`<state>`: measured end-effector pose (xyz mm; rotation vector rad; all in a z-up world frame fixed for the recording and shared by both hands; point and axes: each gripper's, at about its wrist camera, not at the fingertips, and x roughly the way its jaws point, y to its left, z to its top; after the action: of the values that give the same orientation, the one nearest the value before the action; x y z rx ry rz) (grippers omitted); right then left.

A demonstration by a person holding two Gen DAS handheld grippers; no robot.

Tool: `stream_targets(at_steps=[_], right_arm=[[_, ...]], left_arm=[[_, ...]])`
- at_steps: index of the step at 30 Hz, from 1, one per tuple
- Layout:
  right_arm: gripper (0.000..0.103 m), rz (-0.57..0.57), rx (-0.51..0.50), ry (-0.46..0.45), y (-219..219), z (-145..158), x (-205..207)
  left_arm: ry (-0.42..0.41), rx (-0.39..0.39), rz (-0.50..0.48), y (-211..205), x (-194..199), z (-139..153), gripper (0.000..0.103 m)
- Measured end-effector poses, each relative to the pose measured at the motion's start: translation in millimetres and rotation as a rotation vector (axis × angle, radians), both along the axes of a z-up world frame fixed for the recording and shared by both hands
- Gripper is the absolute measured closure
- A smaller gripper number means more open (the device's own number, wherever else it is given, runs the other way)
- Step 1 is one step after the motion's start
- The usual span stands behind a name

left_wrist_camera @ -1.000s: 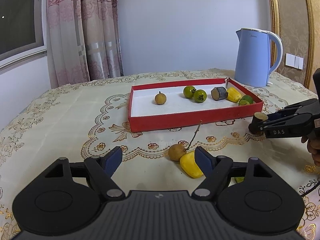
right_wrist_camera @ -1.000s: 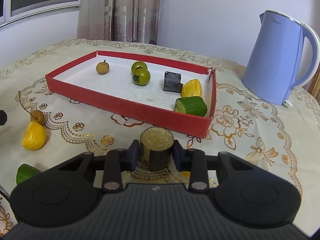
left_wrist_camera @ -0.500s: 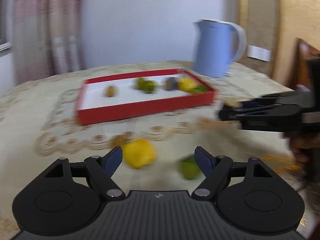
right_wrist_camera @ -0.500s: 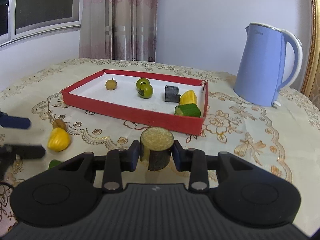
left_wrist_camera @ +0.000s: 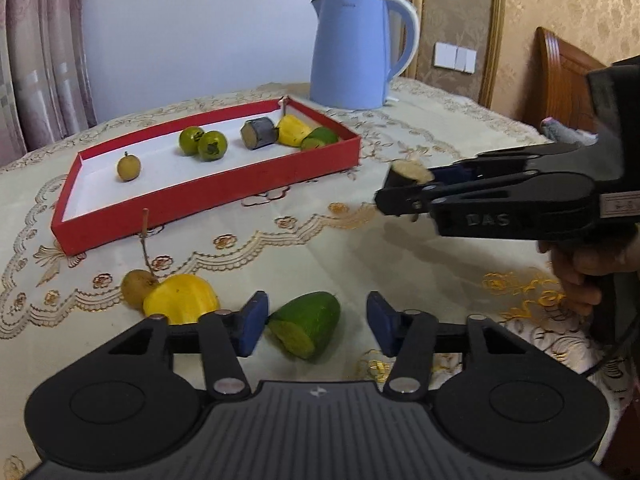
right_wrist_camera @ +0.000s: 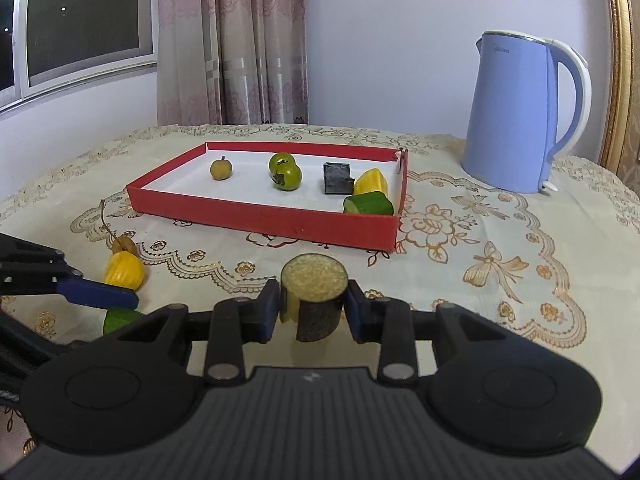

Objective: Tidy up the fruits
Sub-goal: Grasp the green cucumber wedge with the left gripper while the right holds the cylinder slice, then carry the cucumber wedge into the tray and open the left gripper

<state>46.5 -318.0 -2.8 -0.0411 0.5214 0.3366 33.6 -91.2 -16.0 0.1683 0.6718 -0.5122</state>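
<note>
A green cut fruit piece (left_wrist_camera: 306, 326) lies on the tablecloth between the blue pads of my left gripper (left_wrist_camera: 318, 326). Its jaws are closing, and a gap still shows on the right side. Just left of it lie a yellow piece (left_wrist_camera: 182, 298) and a small brown stemmed fruit (left_wrist_camera: 134, 288). My right gripper (right_wrist_camera: 312, 312) is shut on a dark-skinned cylinder chunk (right_wrist_camera: 314, 296) with a pale cut top, held above the cloth in front of the red tray (right_wrist_camera: 264, 218). The tray holds a brown fruit (right_wrist_camera: 221, 169), two green round fruits (right_wrist_camera: 287, 176), a dark chunk, a yellow piece and a green piece.
A light blue kettle (right_wrist_camera: 520, 116) stands behind the tray at the right. A hand (left_wrist_camera: 580, 268) grips the right gripper's handle, which crosses the right of the left wrist view. A wooden chair back (left_wrist_camera: 560, 72) rises beyond the table edge.
My left gripper swung right, from the yellow piece and brown fruit to the green piece, and its jaws narrowed. The right gripper, still holding the chunk, drew back a little from the tray.
</note>
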Motion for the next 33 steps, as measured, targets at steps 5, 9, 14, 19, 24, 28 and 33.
stream_targets(at_steps=[5,9,14,19,24,28,33], right_arm=[[0.07,0.005,0.006,-0.001,-0.4,-0.8,0.0],[0.07,0.004,0.008,-0.003,-0.4,-0.8,0.1],[0.07,0.001,0.009,-0.008,-0.4,0.7,-1.8],[0.07,0.003,0.009,-0.01,0.1,2.2,-2.6],[0.07,0.003,0.013,-0.013,1.0,2.7,-2.9],[0.07,0.009,0.013,-0.017,0.7,3.5,-4.8],[0.07,0.013,0.017,-0.022,1.1,4.8,-5.6]], left_arm=[[0.012,0.004,0.005,4.9,3.4,-0.5,0.064],[0.012,0.043,-0.027,2.1,3.9,-5.5,0.064],[-0.013,0.051,-0.024,0.0,-1.4,-4.7,0.067],[-0.024,0.037,-0.011,4.7,-7.1,0.1,0.067],[-0.036,0.024,0.017,11.7,-8.9,8.4,0.067],[-0.067,0.003,0.034,20.7,-14.4,22.6,0.067],[-0.14,-0.007,0.103,45.0,-7.1,51.7,0.067]])
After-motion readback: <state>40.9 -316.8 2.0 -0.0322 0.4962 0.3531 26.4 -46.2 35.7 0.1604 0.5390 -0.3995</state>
